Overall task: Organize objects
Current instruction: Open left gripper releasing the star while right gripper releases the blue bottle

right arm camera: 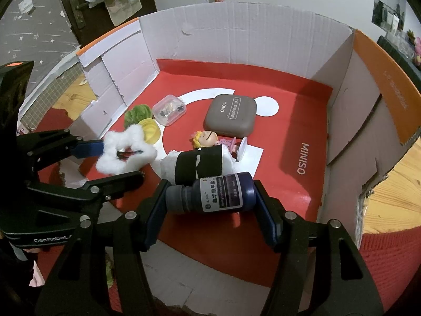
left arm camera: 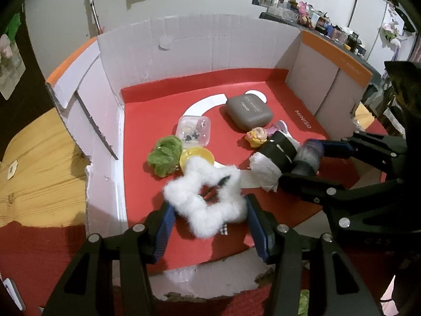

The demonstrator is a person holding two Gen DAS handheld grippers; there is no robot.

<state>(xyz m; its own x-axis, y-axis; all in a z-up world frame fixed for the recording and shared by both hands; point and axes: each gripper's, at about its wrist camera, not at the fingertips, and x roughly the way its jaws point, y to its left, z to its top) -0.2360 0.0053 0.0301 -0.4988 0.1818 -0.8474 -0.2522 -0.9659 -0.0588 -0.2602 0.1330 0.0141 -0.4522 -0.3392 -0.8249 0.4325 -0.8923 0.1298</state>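
A white fluffy star-shaped clip (left arm camera: 205,197) sits between the blue pads of my left gripper (left arm camera: 208,210), which is shut on it just above the red box floor. The right wrist view shows the same star clip (right arm camera: 126,152) in the left gripper (right arm camera: 118,163) at the left. My right gripper (right arm camera: 210,197) is shut end to end on a dark purple bottle (right arm camera: 210,194) with a white label, lying sideways. In the left wrist view that bottle (left arm camera: 307,158) and the right gripper (left arm camera: 301,160) are at the right.
The cardboard box (right arm camera: 236,39) has white walls and a red floor. It holds a grey eye shadow case (right arm camera: 230,114), a clear plastic box (right arm camera: 169,109), a green fluffy thing (right arm camera: 136,113), a yellow dish (right arm camera: 151,129), a doll (right arm camera: 206,138) and a black-banded white roll (right arm camera: 200,166). A wooden table (left arm camera: 39,158) surrounds it.
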